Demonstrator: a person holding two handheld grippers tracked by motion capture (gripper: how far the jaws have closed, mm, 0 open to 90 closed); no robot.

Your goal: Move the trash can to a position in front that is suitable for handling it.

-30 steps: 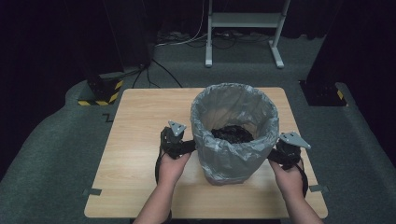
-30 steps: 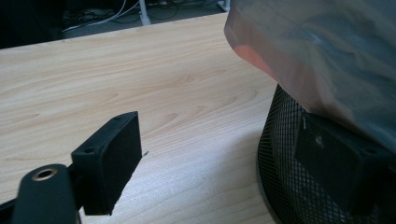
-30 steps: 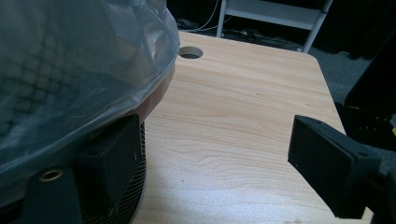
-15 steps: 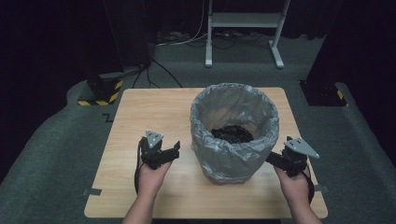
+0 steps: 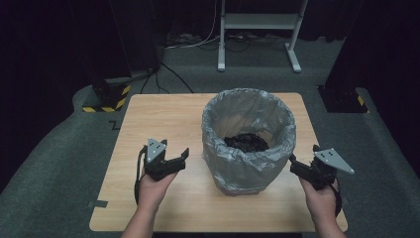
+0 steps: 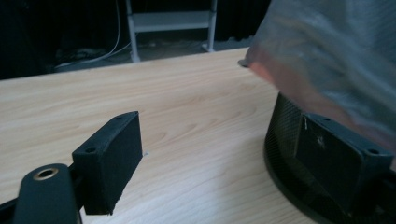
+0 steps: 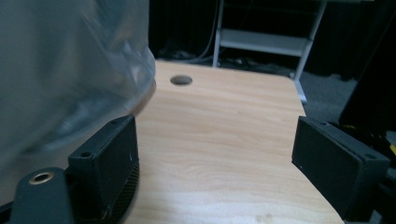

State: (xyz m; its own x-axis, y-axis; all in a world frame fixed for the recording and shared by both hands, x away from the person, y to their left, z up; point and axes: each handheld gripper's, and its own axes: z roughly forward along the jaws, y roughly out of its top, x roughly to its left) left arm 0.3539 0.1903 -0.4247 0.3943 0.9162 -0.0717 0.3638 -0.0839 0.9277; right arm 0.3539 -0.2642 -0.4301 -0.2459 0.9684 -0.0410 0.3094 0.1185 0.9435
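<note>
- Both grippers flanked the bin, and neither gripped anything; the left gripper [image 5: 184,156] hung just off the bin's left side with its jaws spread wide, and the right gripper [image 5: 293,163] sat close beside the bin's right flank, its jaws likewise parted around bare wood in the right gripper view.
- Beneath them lay the desk [image 5: 158,119], a pale wooden top that carried the bin and little else; a round cable hole [image 7: 181,80] showed near its far edge.
- The bin [image 5: 247,173], a black mesh basket, stood upright right of the desk's middle; its mesh base [image 6: 285,140] rested flat on the wood.
- A grey plastic liner bag [image 5: 247,106] was draped over the rim and hung down the outside walls; its loose skirt [image 6: 336,56] drooped over the mesh in the left gripper view.
- Something dark and crumpled [image 5: 246,142] lay at the bottom of the bag; what it was could not be told.
- By my reading, the step in hand was fitting or tidying the liner, with both grippers between grasps.
- The next move would likely call for each gripper to close on a fold of film near the rim; the thin plastic could slip or tear, so a light pinch seemed wise.
</note>
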